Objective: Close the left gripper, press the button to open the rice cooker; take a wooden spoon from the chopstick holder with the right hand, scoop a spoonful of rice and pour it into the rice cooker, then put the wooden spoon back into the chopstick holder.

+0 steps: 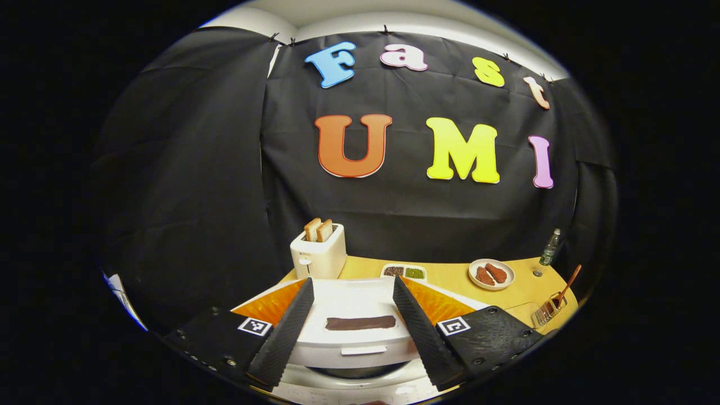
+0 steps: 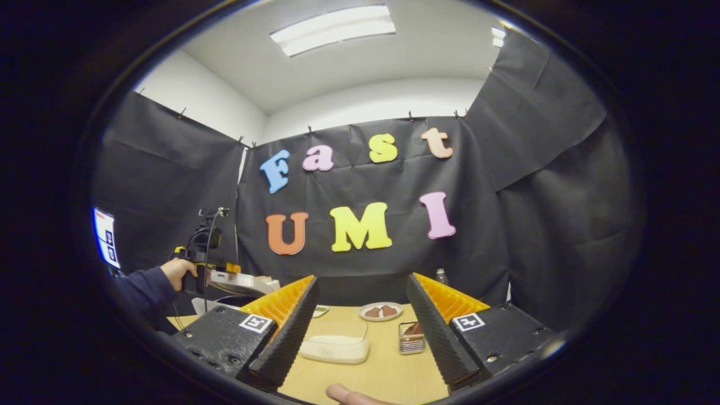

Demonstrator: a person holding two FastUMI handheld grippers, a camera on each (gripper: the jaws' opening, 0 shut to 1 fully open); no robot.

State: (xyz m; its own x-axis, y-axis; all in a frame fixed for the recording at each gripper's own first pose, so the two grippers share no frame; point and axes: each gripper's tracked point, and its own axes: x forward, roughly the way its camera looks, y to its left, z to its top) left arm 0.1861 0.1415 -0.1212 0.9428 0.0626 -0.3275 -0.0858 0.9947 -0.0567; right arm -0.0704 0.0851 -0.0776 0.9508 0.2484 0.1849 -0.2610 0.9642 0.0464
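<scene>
Work on the rice cooker point(image 1: 360, 332) has barely begun, judging by the left gripper view: the white, smooth-shelled appliance sits directly below the left tongs point(image 1: 353, 320), its flat lid down and a dark oblong panel across the top, with a pale rectangular tab at the front edge that may be the release button. The left tongs hang above it spread wide, ridged fingers point(image 1: 287, 332) apart on either side of the lid and holding nothing, so the closing and pressing both appear yet to come. Farther back on the tan wooden surface point(image 1: 450, 275) stand a boxy white toaster point(image 1: 318, 253) with two bread slices poking up, a small white divided dish point(image 1: 404, 272) of dark and green fillings, a round plate point(image 1: 491, 274) carrying two reddish-brown pieces, and a slim glass bottle point(image 1: 550, 247). At the right edge a wire chopstick holder point(image 1: 548, 312) keeps the wooden spoon point(image 1: 568, 284), its thin handle leaning up and out.

From the right gripper view, the right tongs point(image 2: 360, 332) also stand wide open and empty over the surface, ribbed fingers point(image 2: 289, 332) framing a shallow, clear-walled rectangular tub point(image 2: 334, 346) of white rice. Just beside it sits the wire holder, with the plate beyond. Off to the left, a person's hand point(image 2: 179, 273) in a dark sleeve grips the other tool above the cooker. Scooping, pouring and returning the spoon all look still ahead.
</scene>
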